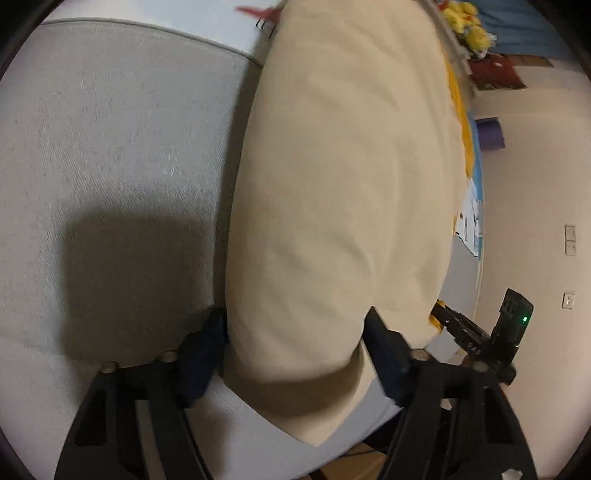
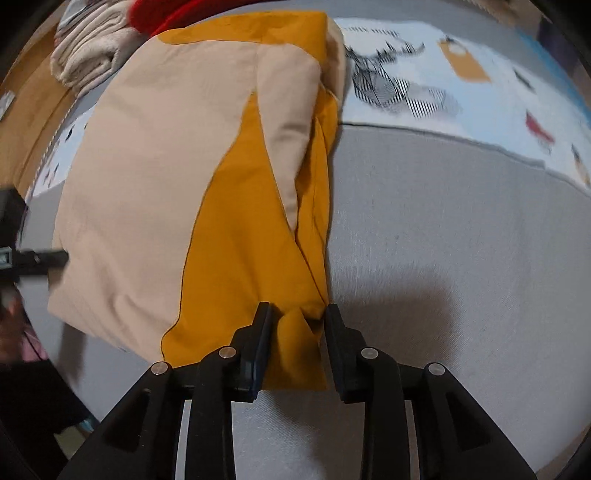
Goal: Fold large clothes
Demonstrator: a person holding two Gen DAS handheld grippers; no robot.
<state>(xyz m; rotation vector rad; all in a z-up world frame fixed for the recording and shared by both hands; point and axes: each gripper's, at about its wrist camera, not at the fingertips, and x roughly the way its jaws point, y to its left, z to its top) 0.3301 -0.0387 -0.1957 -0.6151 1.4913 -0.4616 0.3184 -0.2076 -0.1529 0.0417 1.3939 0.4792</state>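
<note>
Right gripper (image 2: 297, 314) jaws apart astride folded garment (image 2: 236, 229)

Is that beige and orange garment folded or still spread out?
Folded. The garment lies on the grey surface as a compact oblong, layers doubled over each other, a beige flap lying across the orange panel.

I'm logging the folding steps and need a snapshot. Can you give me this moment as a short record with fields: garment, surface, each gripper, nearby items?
garment: beige and mustard jacket, folded into a long bundle
surface: grey mattress, with a printed sheet further back
left gripper: jaws apart, the beige end of the jacket between them
right gripper: jaws apart, a mustard corner between them, pads not pressing on it
nearby items: folded cream towel beyond the jacket; yellow plush toys in the background
</note>
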